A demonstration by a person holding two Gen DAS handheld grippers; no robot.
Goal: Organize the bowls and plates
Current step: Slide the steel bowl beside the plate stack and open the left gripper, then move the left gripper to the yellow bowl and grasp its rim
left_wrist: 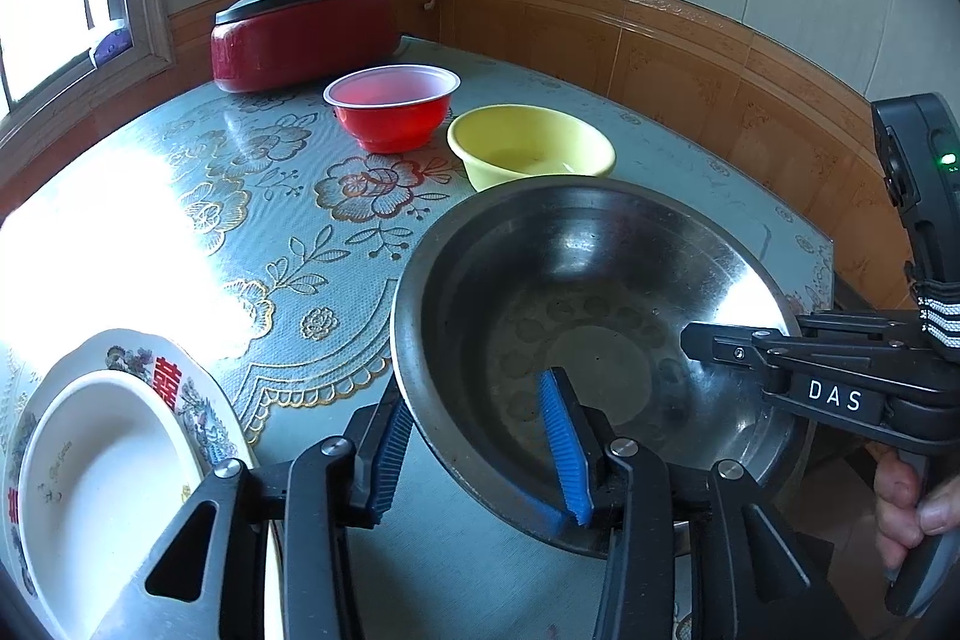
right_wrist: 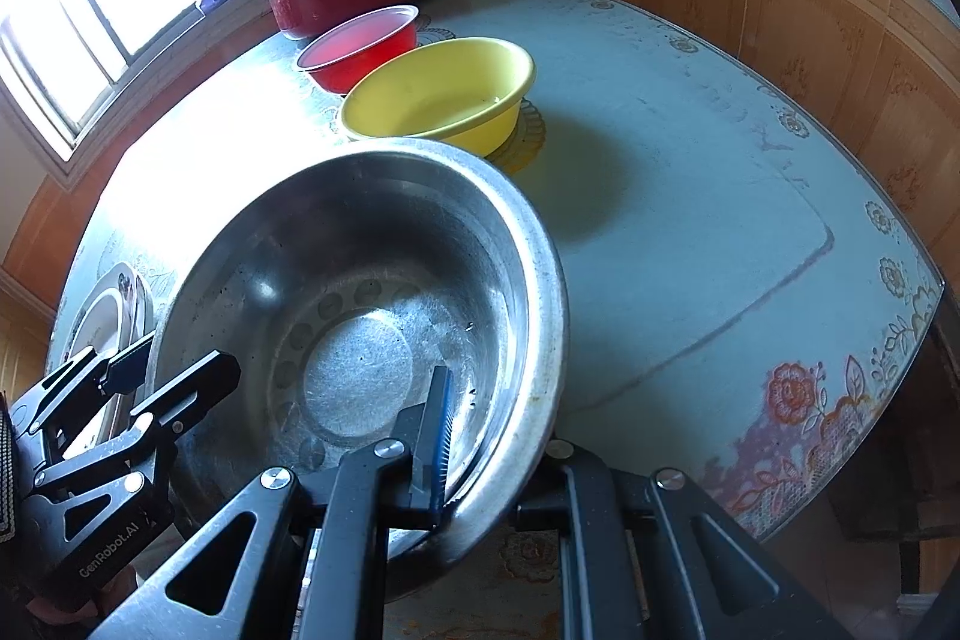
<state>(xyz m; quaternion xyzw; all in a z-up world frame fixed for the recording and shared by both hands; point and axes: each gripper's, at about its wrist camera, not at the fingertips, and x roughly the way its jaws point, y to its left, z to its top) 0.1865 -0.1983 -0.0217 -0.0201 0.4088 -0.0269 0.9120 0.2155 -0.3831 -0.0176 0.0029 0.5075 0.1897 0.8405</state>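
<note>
Left wrist view: both left gripper (left_wrist: 486, 451) and right gripper (right_wrist: 480, 466) pinch steel bowl (left_wrist: 600, 280) rim.

The left gripper (left_wrist: 480, 451) fingers (left_wrist: 564, 445) straddle the rim of the tilted round steel bowl (left_wrist: 600, 316); the right gripper (left_wrist: 738, 349) grips its opposite rim above the bench (left_wrist: 270, 196).

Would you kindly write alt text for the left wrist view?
The left tongs grip the near rim of a steel basin, one finger inside and one outside, while the right tongs hold its right rim. Behind stand a yellow bowl, a red bowl and a red lidded pot; stacked plates sit at left.
</note>
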